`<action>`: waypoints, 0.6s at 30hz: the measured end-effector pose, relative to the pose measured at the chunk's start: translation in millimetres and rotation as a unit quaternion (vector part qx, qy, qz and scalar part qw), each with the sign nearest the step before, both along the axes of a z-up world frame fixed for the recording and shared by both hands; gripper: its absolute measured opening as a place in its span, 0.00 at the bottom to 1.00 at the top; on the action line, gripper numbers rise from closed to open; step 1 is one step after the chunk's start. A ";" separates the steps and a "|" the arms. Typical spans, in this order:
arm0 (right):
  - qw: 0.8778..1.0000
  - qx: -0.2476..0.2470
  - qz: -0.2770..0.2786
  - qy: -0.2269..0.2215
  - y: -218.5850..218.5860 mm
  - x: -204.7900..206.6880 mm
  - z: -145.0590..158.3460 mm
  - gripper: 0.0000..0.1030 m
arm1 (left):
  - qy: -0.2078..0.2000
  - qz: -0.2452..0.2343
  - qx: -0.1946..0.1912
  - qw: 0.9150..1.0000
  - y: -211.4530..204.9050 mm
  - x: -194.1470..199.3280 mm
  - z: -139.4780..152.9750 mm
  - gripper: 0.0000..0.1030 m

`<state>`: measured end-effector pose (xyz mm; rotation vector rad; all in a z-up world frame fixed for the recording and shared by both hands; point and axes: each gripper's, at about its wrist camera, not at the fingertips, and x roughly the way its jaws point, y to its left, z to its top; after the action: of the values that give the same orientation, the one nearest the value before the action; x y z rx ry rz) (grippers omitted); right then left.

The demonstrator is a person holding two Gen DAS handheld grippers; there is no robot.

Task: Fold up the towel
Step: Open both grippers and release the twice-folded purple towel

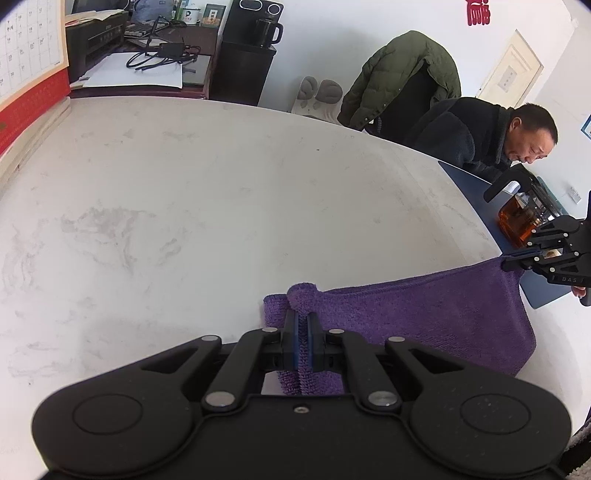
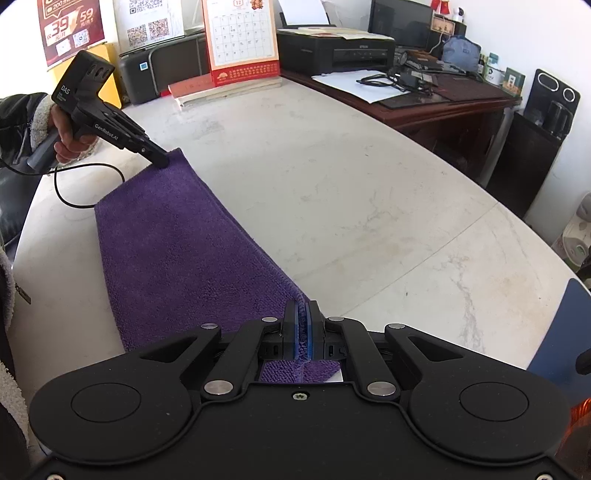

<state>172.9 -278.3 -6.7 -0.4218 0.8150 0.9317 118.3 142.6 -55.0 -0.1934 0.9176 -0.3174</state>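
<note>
Gripping a purple towel [image 2: 177,258] at two corners.
Left gripper [image 1: 303,325] and right gripper [image 2: 303,325] fingers clamp it above the marble worktop [image 2: 369,206].

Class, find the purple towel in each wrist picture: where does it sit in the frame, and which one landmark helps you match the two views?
Left wrist view: the purple towel stretches from bottom centre to the right edge, between the left gripper and the right gripper.
Right wrist view: the purple towel runs from upper left to bottom centre.
Shared landmark: the wall calendar, at the left wrist view's top left.
</note>
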 end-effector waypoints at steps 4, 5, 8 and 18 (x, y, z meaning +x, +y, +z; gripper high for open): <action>1.000 -0.001 -0.005 0.008 0.9 4.0 -8.4 0.04 | -0.001 0.009 0.011 1.000 -1.6 3.1 -4.7 0.04; 1.000 -0.001 -0.006 0.010 1.0 4.8 -9.9 0.04 | -0.003 0.011 0.016 1.000 -2.4 3.5 -5.3 0.04; 1.000 -0.001 -0.010 0.014 2.0 6.7 -14.4 0.04 | -0.008 0.022 0.033 0.999 -6.0 4.6 -8.5 0.05; 0.998 0.001 -0.057 0.015 -0.8 8.9 -26.0 0.06 | -0.045 0.082 0.064 0.994 -7.2 4.4 -7.6 0.12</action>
<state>181.8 -279.1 -32.7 -0.3560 0.8559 0.8344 122.8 135.4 -62.6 -0.1344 0.8242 -0.1126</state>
